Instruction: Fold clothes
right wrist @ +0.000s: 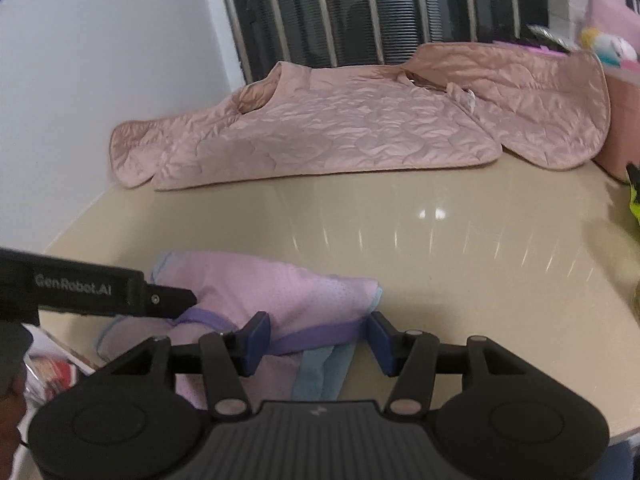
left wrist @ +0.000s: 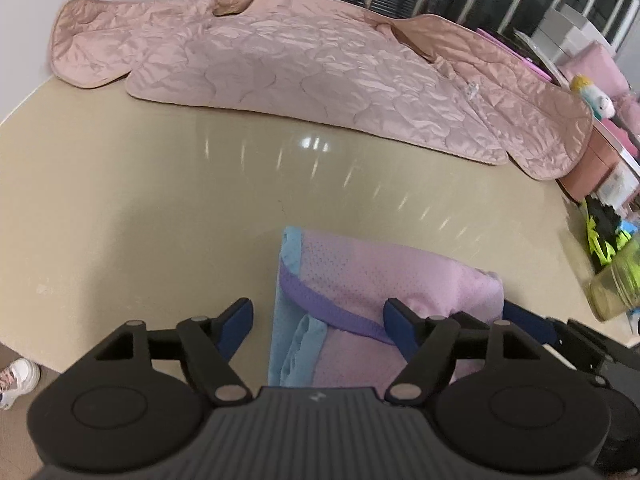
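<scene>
Holding both jaws parted and empty, you have the folded pink mesh garment [left wrist: 384, 280] on the table [left wrist: 140, 200] directly beneath the left gripper [left wrist: 318, 320] and right gripper [right wrist: 318, 340], the quilted jacket [left wrist: 300, 72] lying well beyond.

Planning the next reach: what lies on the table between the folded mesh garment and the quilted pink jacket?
Nothing: bare beige tabletop separates the mesh garment from the quilted jacket, in both wrist views.
</scene>
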A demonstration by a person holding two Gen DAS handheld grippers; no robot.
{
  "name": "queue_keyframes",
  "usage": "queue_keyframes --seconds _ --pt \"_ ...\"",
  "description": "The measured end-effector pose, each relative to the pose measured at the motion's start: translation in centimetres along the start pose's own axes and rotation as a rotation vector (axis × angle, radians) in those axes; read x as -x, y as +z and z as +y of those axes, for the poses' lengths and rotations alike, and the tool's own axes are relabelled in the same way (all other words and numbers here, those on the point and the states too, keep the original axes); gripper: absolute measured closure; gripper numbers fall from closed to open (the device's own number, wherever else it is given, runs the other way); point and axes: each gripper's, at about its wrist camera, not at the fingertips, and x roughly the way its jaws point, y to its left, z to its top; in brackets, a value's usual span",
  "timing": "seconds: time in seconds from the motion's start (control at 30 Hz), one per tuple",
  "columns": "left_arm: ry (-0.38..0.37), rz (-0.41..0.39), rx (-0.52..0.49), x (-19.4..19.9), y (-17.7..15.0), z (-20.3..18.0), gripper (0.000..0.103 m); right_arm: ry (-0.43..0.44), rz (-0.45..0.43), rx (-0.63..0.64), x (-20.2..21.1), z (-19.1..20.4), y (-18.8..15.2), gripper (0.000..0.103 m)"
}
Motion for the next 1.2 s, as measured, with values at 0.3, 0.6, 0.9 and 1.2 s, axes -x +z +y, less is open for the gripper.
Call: queue_keyframes --seconds 0.3,0.6,0.9,1.2 --pt "-0.131 0.02 0.035 -0.1 -0.3 0.3 0.078 0.016 -0.004 0.093 0.1 1.7 -0.2 0.083" --pt "-0.149 -0.086 0.011 1.9 -0.6 -0.7 0.093 -0.02 -0.073 0.118 1.4 2.5 -0.2 0.094" --pt "-0.18 -0.239 -0.102 3.8 3.4 -3.6 0.093 -0.095 -0.227 0.223 2.8 2.5 3.9 0.094" --pt "-0.224 -0.369 -0.134 0.2 15.5 -6.8 0.093 -0.161 -0.352 0.255 -0.7 -0.6 15.6 0.094"
